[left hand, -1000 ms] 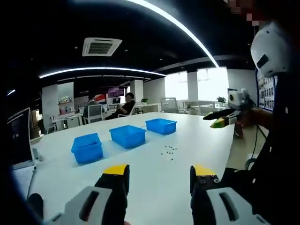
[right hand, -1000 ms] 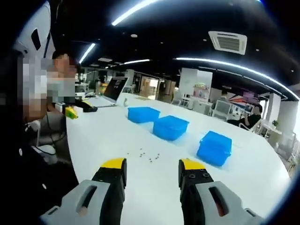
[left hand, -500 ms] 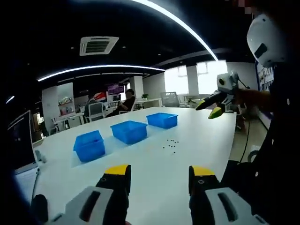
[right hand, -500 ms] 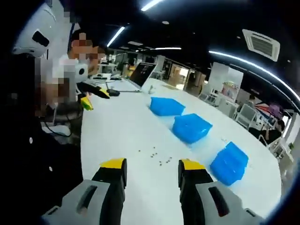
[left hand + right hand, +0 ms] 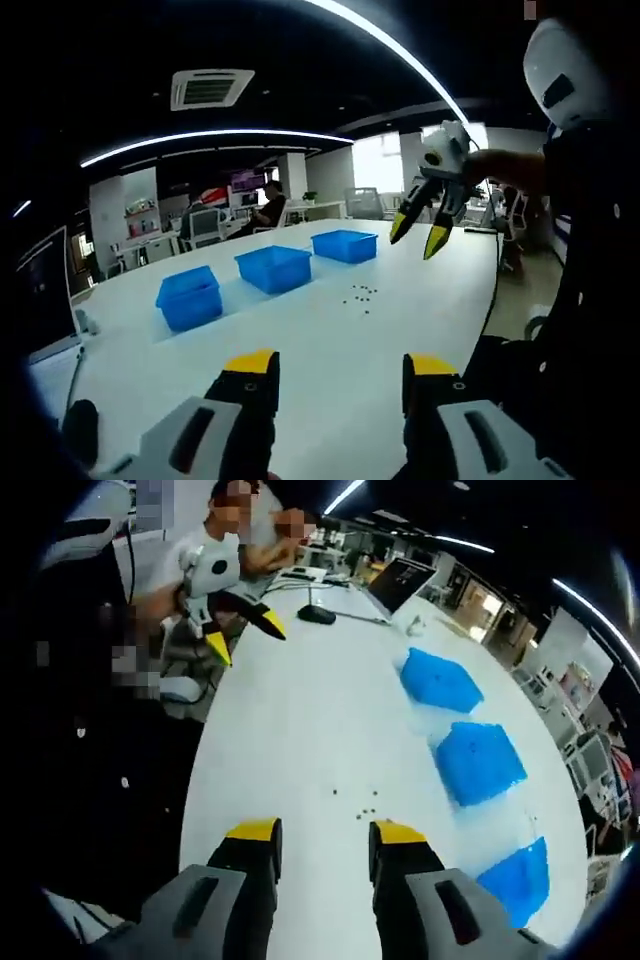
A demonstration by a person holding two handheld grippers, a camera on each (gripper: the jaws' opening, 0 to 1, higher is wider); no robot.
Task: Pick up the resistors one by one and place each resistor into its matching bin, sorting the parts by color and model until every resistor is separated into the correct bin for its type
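Resistors: a loose scatter of tiny dark specks on the bare white table; too small to tell colour or model; in the left gripper view they lie just in front of the bins, in the right gripper view just above the jaw tips; nothing touches them.
Bins: three blue open trays in a row on the table; near bin, middle bin, far bin; whether any holds parts cannot be told.
Left gripper: yellow-tipped jaws spread wide, nothing between them; held over the near table edge, well apart from the resistors; in the right gripper view it shows at upper left, jaws splayed.
Right gripper: jaws apart with an empty gap, above the table close to the scatter; in the left gripper view it hangs tip-down over the table's far side, jaws parted.
Laptop: open on the table beyond the bins.
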